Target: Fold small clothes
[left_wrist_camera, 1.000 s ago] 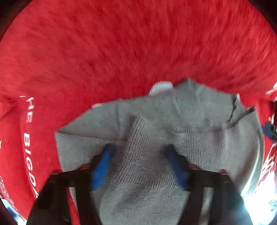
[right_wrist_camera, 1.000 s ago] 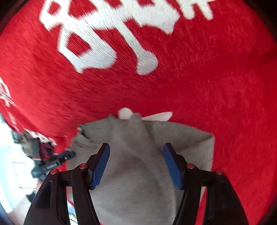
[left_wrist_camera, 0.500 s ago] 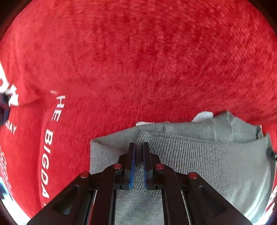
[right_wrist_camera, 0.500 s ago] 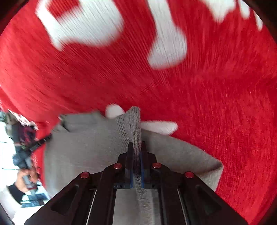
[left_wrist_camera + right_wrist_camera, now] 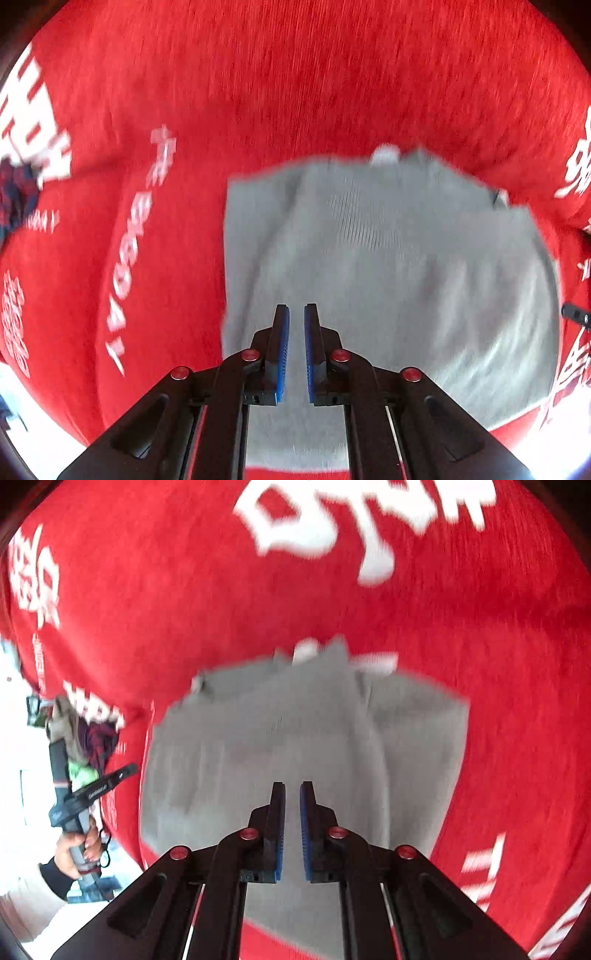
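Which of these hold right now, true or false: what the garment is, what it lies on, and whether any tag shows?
1. A grey knitted garment lies on a red cloth. True.
2. The red cloth is plain, with no print. False: it carries white lettering.
3. A small white tag shows at the garment's far edge. True.
4. The garment is made of blue denim. False: it is a grey knit with ribbing visible.
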`<act>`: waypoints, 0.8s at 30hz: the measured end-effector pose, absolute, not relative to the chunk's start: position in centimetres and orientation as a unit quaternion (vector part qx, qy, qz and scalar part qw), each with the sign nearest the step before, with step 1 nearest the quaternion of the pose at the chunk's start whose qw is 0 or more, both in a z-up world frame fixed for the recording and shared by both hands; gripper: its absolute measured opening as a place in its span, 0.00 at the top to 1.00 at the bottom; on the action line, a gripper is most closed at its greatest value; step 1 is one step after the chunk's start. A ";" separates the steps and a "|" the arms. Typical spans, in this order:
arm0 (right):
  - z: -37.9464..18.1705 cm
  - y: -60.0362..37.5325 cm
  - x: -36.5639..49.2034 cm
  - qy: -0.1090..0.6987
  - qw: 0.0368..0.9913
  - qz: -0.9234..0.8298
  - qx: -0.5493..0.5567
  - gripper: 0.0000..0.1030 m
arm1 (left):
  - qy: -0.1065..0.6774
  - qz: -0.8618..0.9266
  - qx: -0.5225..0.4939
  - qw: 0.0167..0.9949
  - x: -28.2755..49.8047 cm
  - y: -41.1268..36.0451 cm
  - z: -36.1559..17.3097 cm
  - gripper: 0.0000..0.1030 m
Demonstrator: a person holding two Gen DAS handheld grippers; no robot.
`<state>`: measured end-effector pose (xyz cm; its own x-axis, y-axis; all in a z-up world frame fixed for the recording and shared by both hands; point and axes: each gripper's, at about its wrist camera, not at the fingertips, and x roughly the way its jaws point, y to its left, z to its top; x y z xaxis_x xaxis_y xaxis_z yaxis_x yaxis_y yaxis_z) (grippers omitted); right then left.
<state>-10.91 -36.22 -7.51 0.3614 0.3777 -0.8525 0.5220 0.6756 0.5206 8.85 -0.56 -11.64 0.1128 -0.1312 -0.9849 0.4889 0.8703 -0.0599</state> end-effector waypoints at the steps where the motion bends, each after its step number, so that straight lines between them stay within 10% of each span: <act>1: -8.5 -35.4 -11.6 0.575 0.714 -0.050 0.396 0.91 | 0.643 -0.198 0.142 0.726 8.6 0.1 -12.7 0.91; 16: -9.0 -34.4 -14.6 0.557 0.702 -0.100 0.433 0.92 | 0.660 -0.184 0.102 0.722 5.7 3.4 -12.4 0.91; 18: -8.4 -33.7 -13.9 0.553 0.705 -0.099 0.432 0.92 | 0.659 -0.181 0.109 0.722 5.0 3.3 -11.9 0.51; 19: -8.3 -33.1 -13.4 0.553 0.706 -0.098 0.431 0.92 | 0.659 -0.176 0.113 0.722 4.9 3.2 -11.8 0.03; 21: -7.9 -32.3 -12.8 0.551 0.707 -0.098 0.431 0.86 | 0.647 -0.170 0.123 0.733 4.6 2.7 -11.4 0.01; 24: -7.4 -31.1 -12.1 0.548 0.712 -0.100 0.427 0.47 | 0.639 -0.177 0.124 0.738 4.2 2.5 -12.1 0.01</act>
<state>-12.08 -31.11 -7.35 0.3786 0.3260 -0.8663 0.6111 0.6149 0.4984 4.21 2.54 -12.13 0.1216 -0.1022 -0.9873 0.4193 0.9069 -0.0422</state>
